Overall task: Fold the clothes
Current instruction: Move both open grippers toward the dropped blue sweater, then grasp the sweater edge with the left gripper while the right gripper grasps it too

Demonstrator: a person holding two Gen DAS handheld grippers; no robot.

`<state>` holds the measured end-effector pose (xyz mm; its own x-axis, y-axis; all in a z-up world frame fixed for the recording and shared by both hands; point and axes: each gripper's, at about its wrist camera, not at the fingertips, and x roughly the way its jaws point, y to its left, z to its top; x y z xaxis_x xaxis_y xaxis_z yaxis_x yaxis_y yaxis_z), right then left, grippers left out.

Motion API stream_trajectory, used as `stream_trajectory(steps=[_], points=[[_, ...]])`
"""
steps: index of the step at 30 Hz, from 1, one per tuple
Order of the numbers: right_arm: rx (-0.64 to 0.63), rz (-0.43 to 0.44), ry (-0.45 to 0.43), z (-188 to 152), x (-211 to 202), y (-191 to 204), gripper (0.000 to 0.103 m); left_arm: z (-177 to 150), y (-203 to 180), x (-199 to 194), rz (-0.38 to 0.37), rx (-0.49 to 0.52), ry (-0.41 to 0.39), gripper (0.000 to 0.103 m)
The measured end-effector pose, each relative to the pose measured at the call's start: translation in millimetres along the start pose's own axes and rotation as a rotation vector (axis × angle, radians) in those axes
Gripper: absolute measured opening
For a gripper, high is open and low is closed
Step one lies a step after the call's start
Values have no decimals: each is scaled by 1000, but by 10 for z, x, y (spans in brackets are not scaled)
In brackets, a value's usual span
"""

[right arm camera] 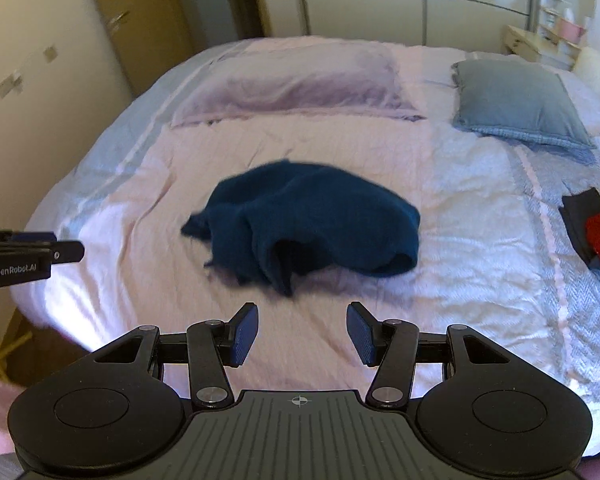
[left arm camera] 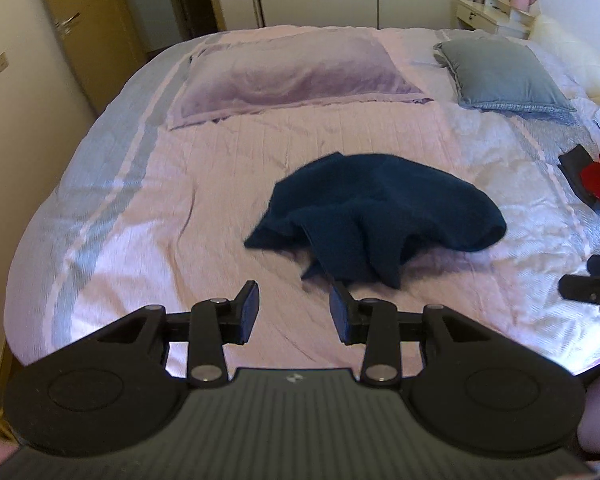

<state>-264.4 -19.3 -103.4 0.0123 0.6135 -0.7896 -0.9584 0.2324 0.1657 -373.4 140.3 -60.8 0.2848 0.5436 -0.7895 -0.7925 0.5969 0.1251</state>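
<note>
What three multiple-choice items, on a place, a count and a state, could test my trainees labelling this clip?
1. Where does the crumpled dark blue knitted garment lie?
A. on a pillow
B. mid-bed
C. on the floor

2. How many pillows are on the pale pink quilted bedspread?
A. one
B. two
C. four

3. The right tongs are:
A. open, empty
B. clamping the garment
C. holding a pillow

Key: B, bedspread surrounds it; B, the lilac pillow and the grey pillow; A, a gap between the pads.

"GenRobot.AI" on left tool (right arm camera: 66, 251)
</note>
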Motion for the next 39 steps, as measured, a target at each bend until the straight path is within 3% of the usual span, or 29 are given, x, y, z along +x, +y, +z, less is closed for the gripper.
stream_trajectory(steps=[8, 14, 16, 18, 23, 26, 32, 35, 39], points=[[185, -109, -130, 46, 122, -113, 53, 111, 411, 503, -54, 106, -18, 40], [206, -230, -46, -124, 432, -288, 54, -17, 579, 994, -91, 122, 26, 42], [175, -258, -19, -186, 565, -320, 59, -61, 597, 1174, -97, 126, 32, 42], [131, -279, 4, -238, 730, -346, 64, -95, 597, 1357, -97, 131, 36, 43], [16, -304, 33, -343, 1268, -414, 66, -199, 580, 1852, -110, 154, 26, 44], [-123, -325, 33, -372, 1656, -442, 66, -231, 542, 2192, -105, 197, 11, 44], [-454, -415, -22, -433, 2271, -504, 68, -264, 446, 2848, -57, 391, -105, 48], [-554, -432, -61, -476, 2437, -587, 70, -253, 446, 3101, -55, 435, -136, 49], [-708, -429, -110, -556, 2608, -598, 75, -259, 453, 3334, -86, 472, -168, 62]])
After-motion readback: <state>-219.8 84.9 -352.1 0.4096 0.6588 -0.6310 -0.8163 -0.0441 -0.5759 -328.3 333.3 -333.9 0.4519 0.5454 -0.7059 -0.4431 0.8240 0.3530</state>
